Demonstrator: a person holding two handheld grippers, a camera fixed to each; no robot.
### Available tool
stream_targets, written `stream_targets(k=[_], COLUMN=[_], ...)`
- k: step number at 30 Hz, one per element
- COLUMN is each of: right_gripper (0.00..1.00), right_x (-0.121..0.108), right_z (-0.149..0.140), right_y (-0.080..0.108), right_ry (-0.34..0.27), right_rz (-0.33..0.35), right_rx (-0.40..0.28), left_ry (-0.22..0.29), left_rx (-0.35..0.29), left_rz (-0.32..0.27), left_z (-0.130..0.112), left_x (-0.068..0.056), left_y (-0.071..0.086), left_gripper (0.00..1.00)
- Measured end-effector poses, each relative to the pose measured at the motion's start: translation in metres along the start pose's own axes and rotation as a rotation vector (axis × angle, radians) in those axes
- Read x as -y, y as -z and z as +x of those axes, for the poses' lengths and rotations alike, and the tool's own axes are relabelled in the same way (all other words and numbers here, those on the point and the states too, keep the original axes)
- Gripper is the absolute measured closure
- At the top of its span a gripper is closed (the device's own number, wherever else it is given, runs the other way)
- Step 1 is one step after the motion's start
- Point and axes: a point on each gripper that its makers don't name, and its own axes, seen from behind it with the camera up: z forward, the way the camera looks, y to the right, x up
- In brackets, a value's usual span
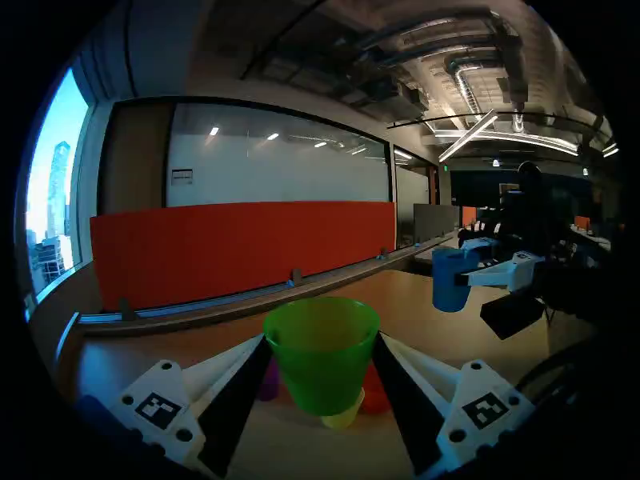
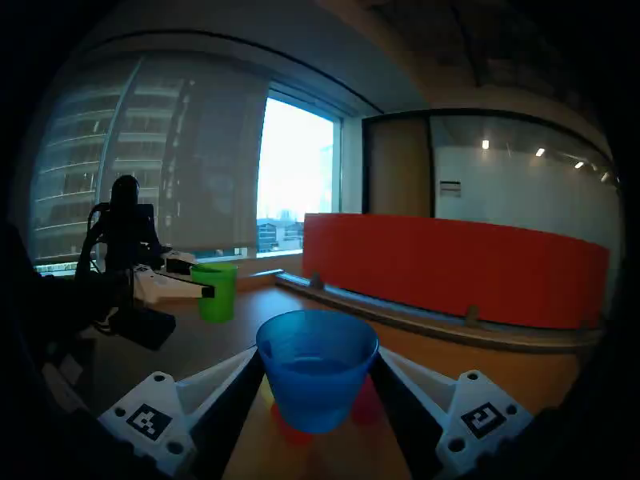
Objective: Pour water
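Left tongs (image 1: 320,346) point level over the counter (image 1: 400,292), both fingers pressed against the sides of an upright green cup (image 1: 322,370). Right tongs (image 2: 318,356) are in the same pose, clamped on an upright blue cup (image 2: 318,376) with a liquid line showing inside it.

The left gripper view looks across at the right tongs off to its right side, holding the blue cup raised above the counter, with a dark shape behind them that is too dim to make out. It also takes in a glass wall (image 1: 280,168) and the ceiling ducts (image 1: 472,72). The right gripper view looks the other way, showing the left tongs and green cup at its left, with a bright window (image 2: 296,180) beyond them.

A long red partition (image 1: 240,248) runs along the far edge of the counter in both views. Under the green cup, three small cups stand on the counter, partly hidden by it: a purple cup (image 1: 270,382) at the left, a yellow cup (image 1: 346,418) just beneath, and a red cup (image 1: 374,398) at the right. In the right gripper view the same spot is a blur of red and yellow behind the blue cup.
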Motion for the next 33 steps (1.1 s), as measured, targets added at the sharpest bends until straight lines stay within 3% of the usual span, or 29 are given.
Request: stream_targets(k=[12,33], right_gripper=[0.11,0.11], right_x=[-0.001,0.007], right_z=[0.027,0.059], right_y=[-0.004,-0.018], right_ry=[0.076,0.279], right_rz=[0.027,0.085], right_rx=[0.014,0.053], left_ry=[-0.005,0.006], left_rx=[0.017,0.028], left_rz=[-0.033,-0.103], left_z=[-0.009,-0.020], left_x=[-0.012,-0.041], left_y=[-0.001,-0.012], left_gripper=[0.14,0.14])
